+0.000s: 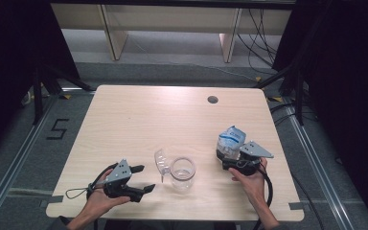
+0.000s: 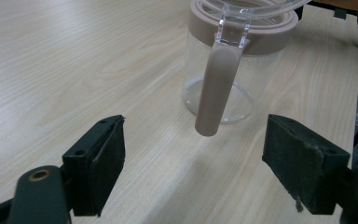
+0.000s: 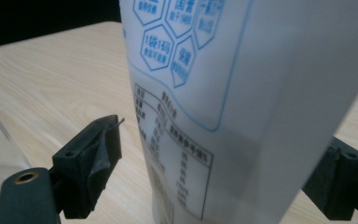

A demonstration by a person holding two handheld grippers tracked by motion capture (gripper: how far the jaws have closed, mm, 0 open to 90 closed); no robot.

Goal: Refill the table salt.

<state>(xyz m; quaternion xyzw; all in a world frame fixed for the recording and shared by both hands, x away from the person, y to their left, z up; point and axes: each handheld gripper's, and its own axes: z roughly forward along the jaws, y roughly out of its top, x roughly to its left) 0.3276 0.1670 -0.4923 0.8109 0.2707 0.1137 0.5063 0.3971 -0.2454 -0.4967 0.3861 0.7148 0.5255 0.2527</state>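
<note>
A clear jar [image 1: 182, 174] with a taupe collar stands near the table's front middle, its clear lid [image 1: 161, 162] flipped open to the left. In the left gripper view the jar [image 2: 261, 79] is close ahead, and a taupe latch [image 2: 216, 93] hangs down its front. My left gripper [image 1: 147, 178] [image 2: 193, 154] is open just left of the jar, with nothing between its jaws. A blue-and-white printed bag [image 1: 231, 139] [image 3: 242, 93] stands upright at the right. My right gripper [image 1: 224, 155] [image 3: 223, 158] has its jaws spread wide on either side of the bag, with a small gap at the left jaw.
The light wooden table [image 1: 139, 120] has a round cable hole [image 1: 212, 99] near its far edge. Dark stands and cables flank the table on the grey floor. Wooden furniture legs [image 1: 112, 33] stand beyond it.
</note>
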